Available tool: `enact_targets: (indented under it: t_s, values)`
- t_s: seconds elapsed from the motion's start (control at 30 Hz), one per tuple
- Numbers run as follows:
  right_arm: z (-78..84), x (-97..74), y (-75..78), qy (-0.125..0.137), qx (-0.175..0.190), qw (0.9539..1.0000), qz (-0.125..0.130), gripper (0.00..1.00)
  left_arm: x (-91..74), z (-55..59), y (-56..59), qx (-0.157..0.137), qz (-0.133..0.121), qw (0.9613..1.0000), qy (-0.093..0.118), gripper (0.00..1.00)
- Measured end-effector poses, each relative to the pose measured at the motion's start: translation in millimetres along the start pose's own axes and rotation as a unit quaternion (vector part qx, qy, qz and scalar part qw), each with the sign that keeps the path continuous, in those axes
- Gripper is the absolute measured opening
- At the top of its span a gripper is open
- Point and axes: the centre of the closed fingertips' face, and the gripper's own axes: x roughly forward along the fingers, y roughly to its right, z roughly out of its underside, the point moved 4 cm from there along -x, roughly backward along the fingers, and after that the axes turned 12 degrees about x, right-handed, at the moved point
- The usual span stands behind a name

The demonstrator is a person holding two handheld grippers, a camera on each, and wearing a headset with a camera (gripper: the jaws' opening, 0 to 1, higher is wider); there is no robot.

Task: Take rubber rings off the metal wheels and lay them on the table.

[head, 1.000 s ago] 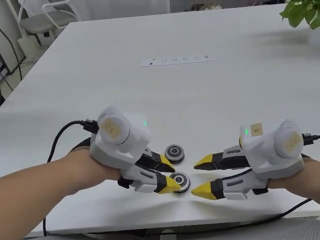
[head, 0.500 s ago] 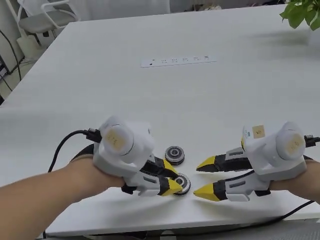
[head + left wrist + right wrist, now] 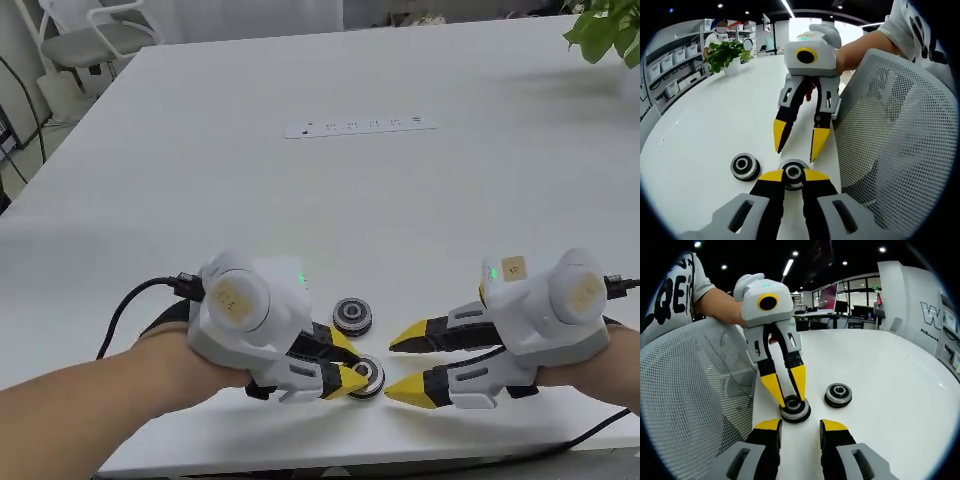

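Note:
Two metal wheels with black rubber rings lie near the table's front edge. My left gripper [image 3: 347,364] [image 3: 793,177] is shut on the nearer wheel [image 3: 367,376] [image 3: 793,167] [image 3: 795,411], one yellow tip on each side of it. The other wheel [image 3: 352,313] [image 3: 745,166] [image 3: 838,395] lies flat and untouched just beyond. My right gripper [image 3: 395,366] [image 3: 801,426] is open and points at the held wheel from the right, a short gap away. It faces me in the left gripper view [image 3: 796,148], and the left gripper [image 3: 792,400] faces me in the right gripper view.
A white power strip [image 3: 358,126] lies mid-table, and a green plant [image 3: 605,25] stands at the far right corner. Behind the front edge is a grey mesh chair back [image 3: 890,125] [image 3: 690,390]. Cables trail from both grippers.
The left gripper's jaws have narrowed onto the nearer wheel. The right gripper has stayed open and shifted slightly towards it.

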Motion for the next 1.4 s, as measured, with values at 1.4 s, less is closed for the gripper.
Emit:
enact_targets:
  t_s: [1.4]
  values:
    - [0.9,11.3,-4.4,0.0,0.033,0.9992,-0.024,0.21,0.6,-0.3,-0.7,-0.009,-0.008,0.9998,0.013,0.08]
